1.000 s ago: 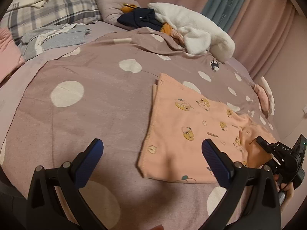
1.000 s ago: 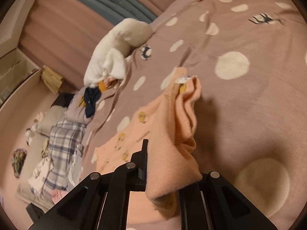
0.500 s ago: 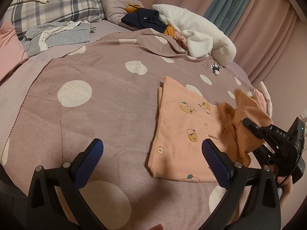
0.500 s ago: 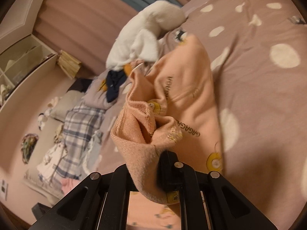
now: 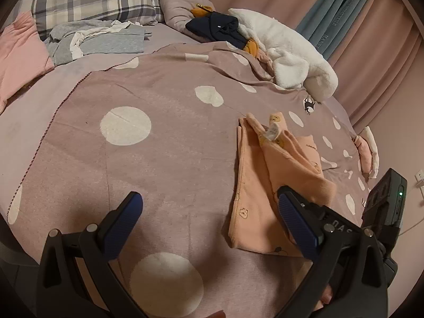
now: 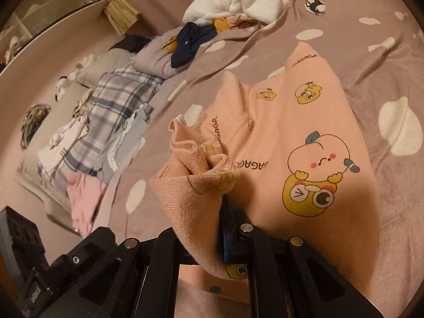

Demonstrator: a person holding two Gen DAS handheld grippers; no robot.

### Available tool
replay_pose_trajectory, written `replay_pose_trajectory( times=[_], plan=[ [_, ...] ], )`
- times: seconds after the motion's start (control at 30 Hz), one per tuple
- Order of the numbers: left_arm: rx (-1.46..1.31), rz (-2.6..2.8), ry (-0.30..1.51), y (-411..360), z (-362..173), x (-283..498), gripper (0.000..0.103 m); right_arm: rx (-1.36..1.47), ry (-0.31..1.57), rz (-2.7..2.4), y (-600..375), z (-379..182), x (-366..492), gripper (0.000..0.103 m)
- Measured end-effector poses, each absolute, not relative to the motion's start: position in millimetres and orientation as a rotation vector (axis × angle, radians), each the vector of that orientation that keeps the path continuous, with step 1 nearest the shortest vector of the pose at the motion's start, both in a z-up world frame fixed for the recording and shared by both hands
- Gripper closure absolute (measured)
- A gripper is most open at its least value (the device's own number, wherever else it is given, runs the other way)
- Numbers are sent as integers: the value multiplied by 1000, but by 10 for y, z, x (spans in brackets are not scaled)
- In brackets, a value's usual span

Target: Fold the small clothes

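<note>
- Spread across the bed: mauve blanket with large white dots [image 5: 159, 143], serving as the folding surface.
- On it, right of centre: small peach cotton garment printed with yellow cartoon faces [image 5: 254, 185], partly folded, lower layer flat on the blanket.
- Step in hand, by judgement: carrying one side of the garment across the flat part to make a fold (fold not yet laid down).
- Right gripper [image 6: 225, 212]: jaws nearly closed, pinching a bunched edge of the peach cloth, lifted above the flat layer, cloth draping from the pinch.
- Left gripper [image 5: 209, 222]: jaws wide apart, nothing between them, hovering over the blanket just beside the garment's near corner, one blue pad at its edge.
- Next move probably calls for: lowering the pinched edge in line with the far side, releasing, then smoothing; left gripper well placed to pin the lower layer.
- Further off: white fluffy plush blanket [image 5: 291, 55], navy garment [image 5: 214, 26], grey clothes [image 5: 106, 39], plaid pillow [image 5: 92, 0].
</note>
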State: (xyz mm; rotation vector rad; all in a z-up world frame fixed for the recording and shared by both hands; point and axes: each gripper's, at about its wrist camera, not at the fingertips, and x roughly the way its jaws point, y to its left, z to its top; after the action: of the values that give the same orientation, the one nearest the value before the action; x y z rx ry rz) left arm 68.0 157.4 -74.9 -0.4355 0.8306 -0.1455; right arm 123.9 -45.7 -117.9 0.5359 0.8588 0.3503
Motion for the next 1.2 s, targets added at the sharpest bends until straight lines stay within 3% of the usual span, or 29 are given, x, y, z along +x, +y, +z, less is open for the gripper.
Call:
replay_pose_trajectory(
  times=[0.57, 0.77, 0.9, 0.93, 1.0, 1.07, 1.2],
  plan=[
    [-426, -135, 821, 1547, -714, 696, 0, 504, 867, 516, -431, -1108, 1129, 83],
    [-449, -114, 818, 1659, -714, 683, 0, 374, 905, 576, -240, -1122, 1058, 82],
    [-461, -98, 804, 1729, -686, 653, 0, 369, 925, 704, -232, -1068, 978, 76],
    [-465, -97, 803, 1747, -683, 648, 0, 373, 923, 744, -227, -1033, 955, 74],
    [-477, -94, 801, 1768, -682, 639, 0, 385, 890, 726, -260, -956, 943, 47],
    [-491, -95, 803, 1791, -688, 639, 0, 405, 843, 670, -323, -888, 997, 31],
    [-502, -101, 811, 1810, -705, 651, 0, 524, 818, 608, -433, -892, 1392, 29]
  ],
)
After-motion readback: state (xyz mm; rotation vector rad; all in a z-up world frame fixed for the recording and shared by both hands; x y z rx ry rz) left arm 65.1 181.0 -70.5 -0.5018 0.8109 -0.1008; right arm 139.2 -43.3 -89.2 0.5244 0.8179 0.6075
